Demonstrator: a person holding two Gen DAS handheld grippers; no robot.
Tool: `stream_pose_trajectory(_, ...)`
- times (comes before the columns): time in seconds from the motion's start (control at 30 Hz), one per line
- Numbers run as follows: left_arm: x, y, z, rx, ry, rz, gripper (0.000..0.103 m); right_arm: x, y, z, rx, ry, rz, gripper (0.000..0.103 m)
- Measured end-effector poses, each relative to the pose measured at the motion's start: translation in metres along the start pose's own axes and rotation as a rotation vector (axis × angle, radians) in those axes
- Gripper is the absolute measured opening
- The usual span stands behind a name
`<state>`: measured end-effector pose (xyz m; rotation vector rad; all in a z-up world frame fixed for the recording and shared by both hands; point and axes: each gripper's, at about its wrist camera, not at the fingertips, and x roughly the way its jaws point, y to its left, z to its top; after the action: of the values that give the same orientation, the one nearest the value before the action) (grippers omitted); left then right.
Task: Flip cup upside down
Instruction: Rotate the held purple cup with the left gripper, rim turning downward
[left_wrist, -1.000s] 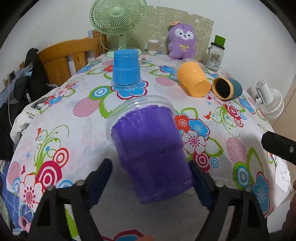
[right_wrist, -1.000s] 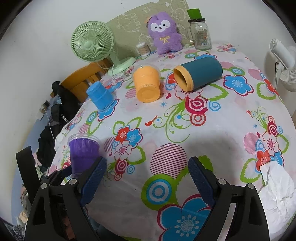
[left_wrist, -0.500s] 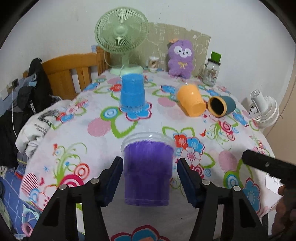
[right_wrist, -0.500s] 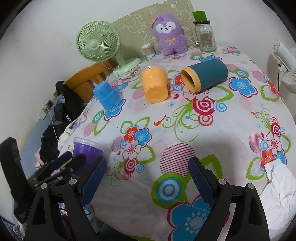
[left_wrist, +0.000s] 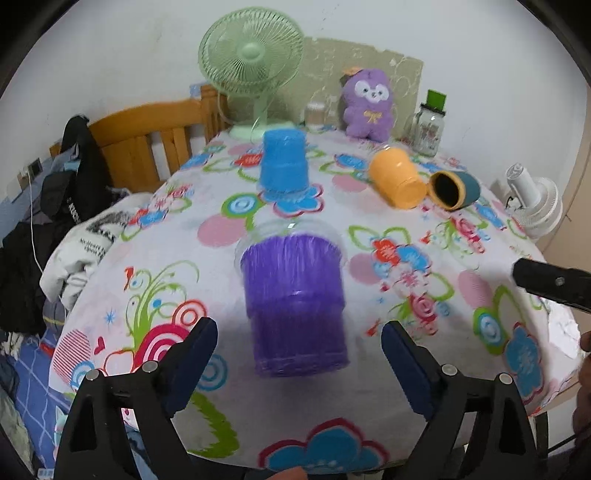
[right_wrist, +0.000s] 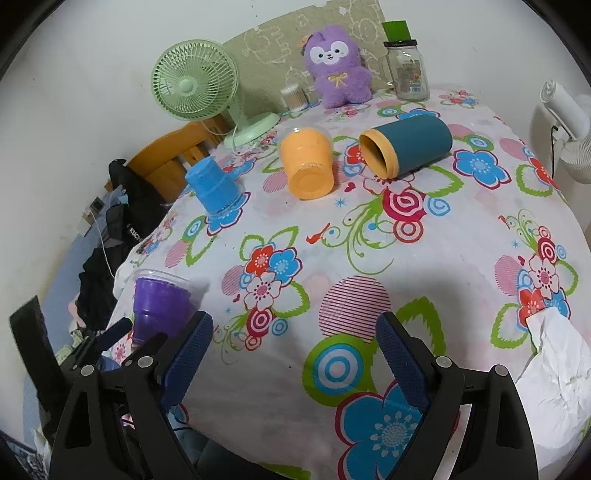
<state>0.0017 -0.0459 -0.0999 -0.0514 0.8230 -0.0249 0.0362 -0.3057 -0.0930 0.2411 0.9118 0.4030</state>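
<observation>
Motion-blurred purple cup (left_wrist: 295, 299); white fan (right_wrist: 565, 122) cut off at frame edge

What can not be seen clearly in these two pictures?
- Purple cup: motion-blurred in the left wrist view, so whether it touches the tablecloth is unclear; in the right wrist view the left tongs cover its base.
- Jar label: too small to read.
- Right tongs: cut off at the left view's right edge.

Green fan (right_wrist: 192, 83) stands at the back beside a purple plush toy (right_wrist: 337, 68) and a glass jar (right_wrist: 406, 70); crumpled tissue (right_wrist: 554, 373) lies on the flowered worktop (right_wrist: 443, 258).
</observation>
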Motion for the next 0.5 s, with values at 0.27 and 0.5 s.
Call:
stream_pose_trajectory(0.27,0.010,0.010,-0.002,0.004,0.022,-0.022,0.058,0.009,0.009,-0.002,-0.006,0.018,-0.009,0.092)
stream_pose_trajectory(0.5,-0.012,0.012,0.015,0.012,-0.019,-0.037,0.058,0.015,0.018,0.000,-0.024,0.025,0.008,0.091)
